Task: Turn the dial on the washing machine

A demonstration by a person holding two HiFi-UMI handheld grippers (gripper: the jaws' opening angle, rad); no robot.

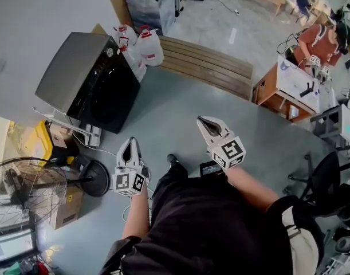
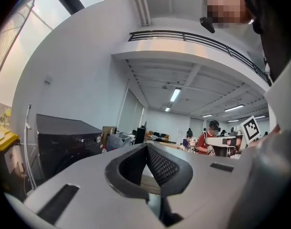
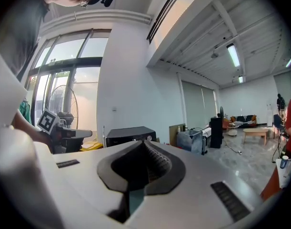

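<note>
The washing machine [image 1: 89, 82] stands on the floor at the upper left of the head view, with a grey top, a black front and a small round dial [image 1: 110, 52] at its upper corner. Both grippers hang in the air well short of it. My left gripper [image 1: 130, 142] is shut and holds nothing. My right gripper [image 1: 202, 120] is also shut and empty. In the left gripper view the machine [image 2: 64, 144] and its dial [image 2: 98, 138] lie far off to the left of the jaws. The right gripper view has the machine [image 3: 131, 135] and dial [image 3: 149, 138] straight ahead, far away.
Two detergent jugs [image 1: 145, 44] and a grey bag [image 1: 150, 2] stand behind the machine. A wooden slatted bench [image 1: 206, 65] runs to its right. A floor fan [image 1: 26, 191], a yellow bin [image 1: 38, 139] and a cardboard box [image 1: 66, 208] sit at the left. A person works at an orange table [image 1: 295, 82].
</note>
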